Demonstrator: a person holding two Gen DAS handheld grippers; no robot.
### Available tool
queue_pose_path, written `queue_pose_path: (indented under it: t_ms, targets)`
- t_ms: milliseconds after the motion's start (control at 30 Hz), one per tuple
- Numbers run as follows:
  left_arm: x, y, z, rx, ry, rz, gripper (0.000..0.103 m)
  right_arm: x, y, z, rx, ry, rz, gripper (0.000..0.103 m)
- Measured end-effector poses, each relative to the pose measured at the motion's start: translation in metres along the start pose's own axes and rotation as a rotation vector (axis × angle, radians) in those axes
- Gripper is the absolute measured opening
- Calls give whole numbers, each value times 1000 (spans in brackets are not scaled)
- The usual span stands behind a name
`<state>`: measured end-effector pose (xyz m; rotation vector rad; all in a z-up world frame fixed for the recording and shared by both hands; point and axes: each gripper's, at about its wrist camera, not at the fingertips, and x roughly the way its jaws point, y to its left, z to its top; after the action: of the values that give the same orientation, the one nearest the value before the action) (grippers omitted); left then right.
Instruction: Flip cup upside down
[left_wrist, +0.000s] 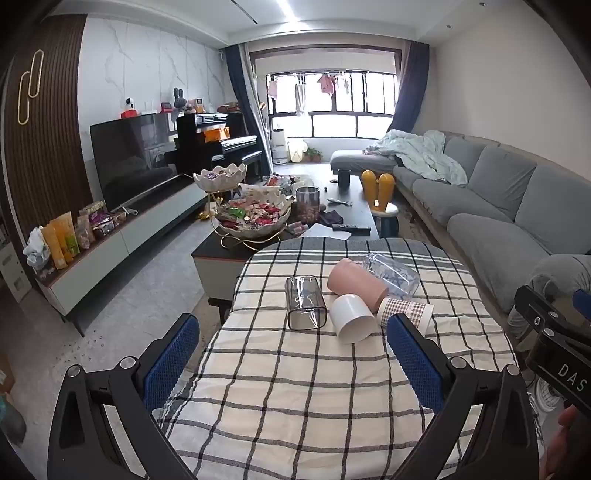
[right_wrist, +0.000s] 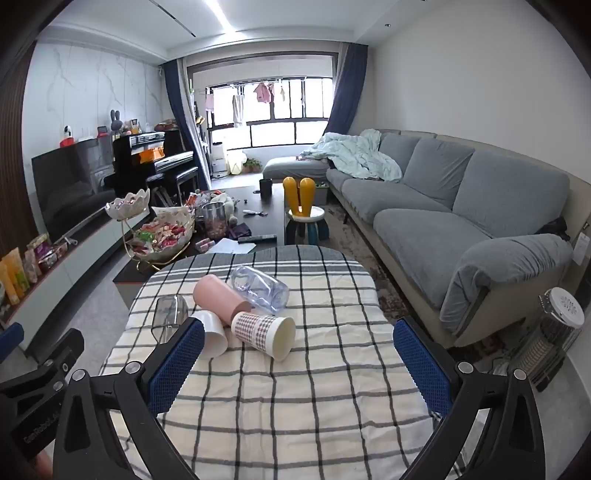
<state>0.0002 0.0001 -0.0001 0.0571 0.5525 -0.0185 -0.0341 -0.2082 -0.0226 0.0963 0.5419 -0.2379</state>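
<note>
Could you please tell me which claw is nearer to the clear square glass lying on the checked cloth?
Left. The left claw hangs open just short of the clear square glass, roughly in line with it. The right claw, also open, is off to the glass's right.

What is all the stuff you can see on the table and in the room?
Cups: 5, all lying on their sides in a bunch mid-table: smoky see-through, white, pink, checked paper, clear with blue print.
Tablecloth: 1, white with dark checks, covering the table.
Sofa: 1, grey, right side.
Blanket: 1, pale green, on the sofa's far end.
Snack bowls: 2, white, stacked on a stand on the dark coffee table.
TV: 1, black, left wall.
Piano: 1, black, beyond the TV.
Left tool: blue pads, open, empty.
Right tool: blue pads, open, empty.
</note>
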Motion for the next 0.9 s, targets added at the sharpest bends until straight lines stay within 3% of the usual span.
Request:
queue_pose_path:
  t_ms: [467,900]
  targets:
    - [3,-10,-8,-3,5,3,103,0,2,0,-2,-8,0,103]
    - [8,3,-5,-17,23,-8,103,0,1,0,2,-5,1,103]
